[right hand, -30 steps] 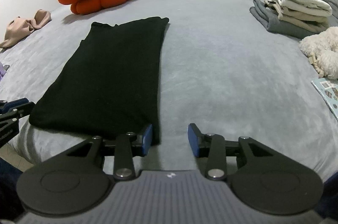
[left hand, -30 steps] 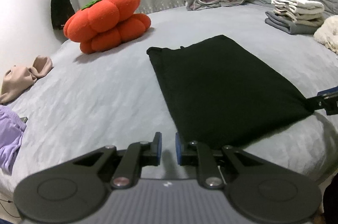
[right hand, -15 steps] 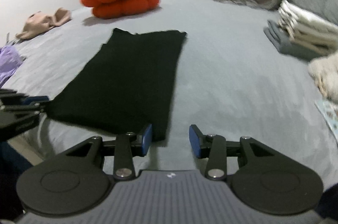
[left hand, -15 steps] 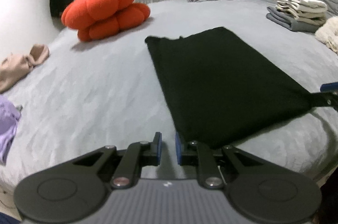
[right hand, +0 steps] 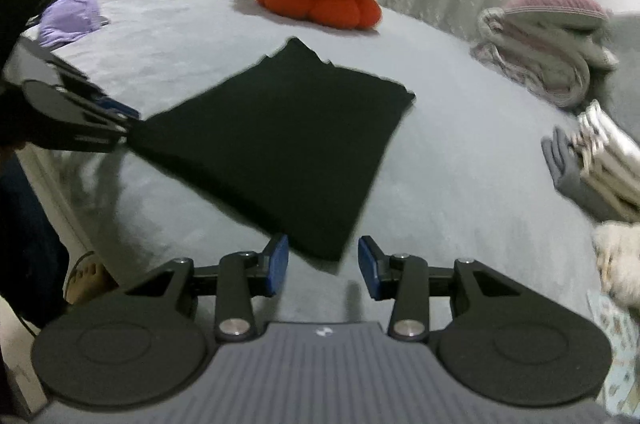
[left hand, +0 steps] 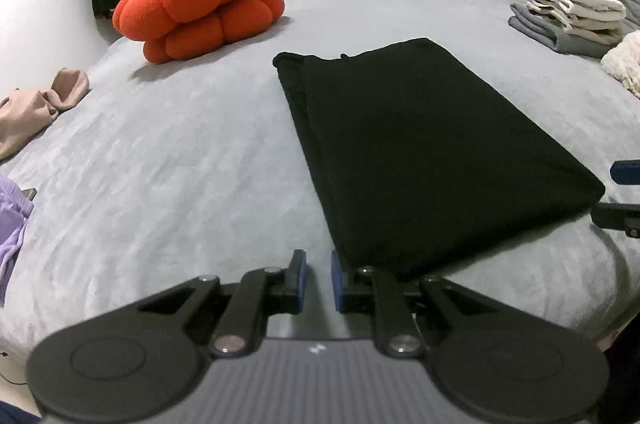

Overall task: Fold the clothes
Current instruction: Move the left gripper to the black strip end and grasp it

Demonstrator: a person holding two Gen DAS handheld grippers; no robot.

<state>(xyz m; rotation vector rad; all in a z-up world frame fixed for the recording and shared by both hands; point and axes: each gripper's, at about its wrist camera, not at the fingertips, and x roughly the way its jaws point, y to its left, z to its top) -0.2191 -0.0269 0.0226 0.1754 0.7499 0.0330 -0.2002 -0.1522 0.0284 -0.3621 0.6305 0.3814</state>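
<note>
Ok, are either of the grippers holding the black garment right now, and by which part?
Nothing looks clamped. Near corners of the black garment sit beside the left gripper and inside the right gripper, both with pads apart.

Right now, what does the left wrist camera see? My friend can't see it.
A folded black garment lies flat on a grey bed, just beyond the left gripper with its jaws slightly apart. An orange pumpkin cushion sits behind.
</note>
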